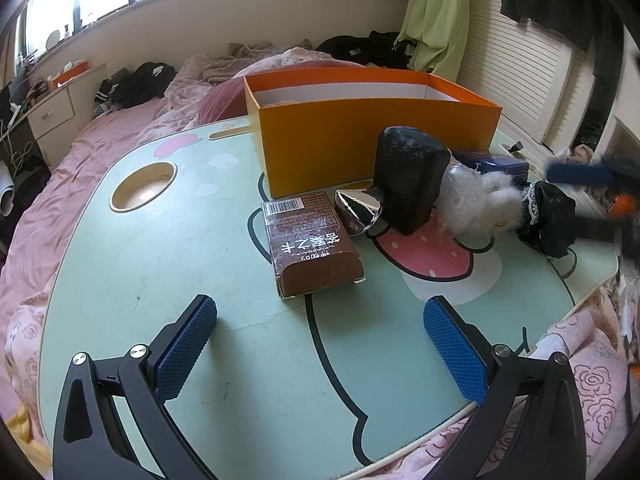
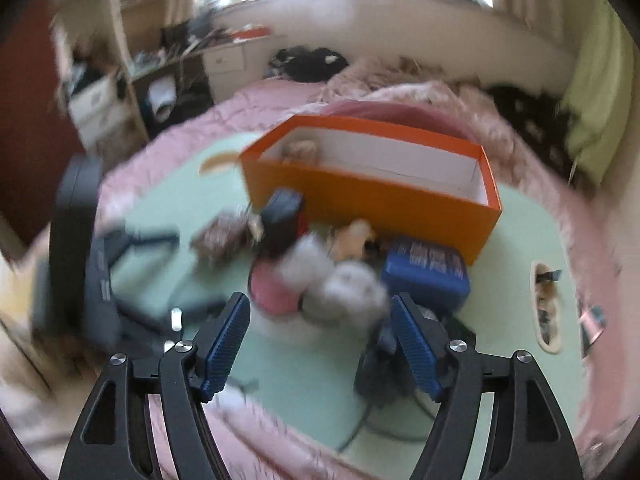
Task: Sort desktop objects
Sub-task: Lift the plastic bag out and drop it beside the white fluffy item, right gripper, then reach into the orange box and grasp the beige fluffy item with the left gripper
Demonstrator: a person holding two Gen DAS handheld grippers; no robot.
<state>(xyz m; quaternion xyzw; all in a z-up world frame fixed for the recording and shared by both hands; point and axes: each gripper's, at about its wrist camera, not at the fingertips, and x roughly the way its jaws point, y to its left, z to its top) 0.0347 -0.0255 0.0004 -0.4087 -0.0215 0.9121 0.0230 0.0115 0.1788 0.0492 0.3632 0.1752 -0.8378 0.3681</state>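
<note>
An open orange box [image 1: 360,136] [image 2: 372,196] stands at the back of the green lap table [image 1: 160,272]. In front of it lie a brown carton [image 1: 308,248], a crumpled silver foil piece [image 1: 358,210], an upright black pouch [image 1: 412,176], a white fluffy doll [image 1: 484,204] [image 2: 340,280] in a black dress, and a blue box [image 1: 496,164] [image 2: 428,272]. My left gripper [image 1: 320,302] is open over the table's near edge, short of the carton. My right gripper [image 2: 320,300] is open just short of the doll, nothing between its pads; the view is blurred.
The table rests on a bed with pink covers [image 1: 80,160]. A round cup hole [image 1: 144,186] is cut in its left part. Something tan lies blurred inside the orange box [image 2: 300,148]. Clothes and a drawer unit [image 1: 52,116] stand behind.
</note>
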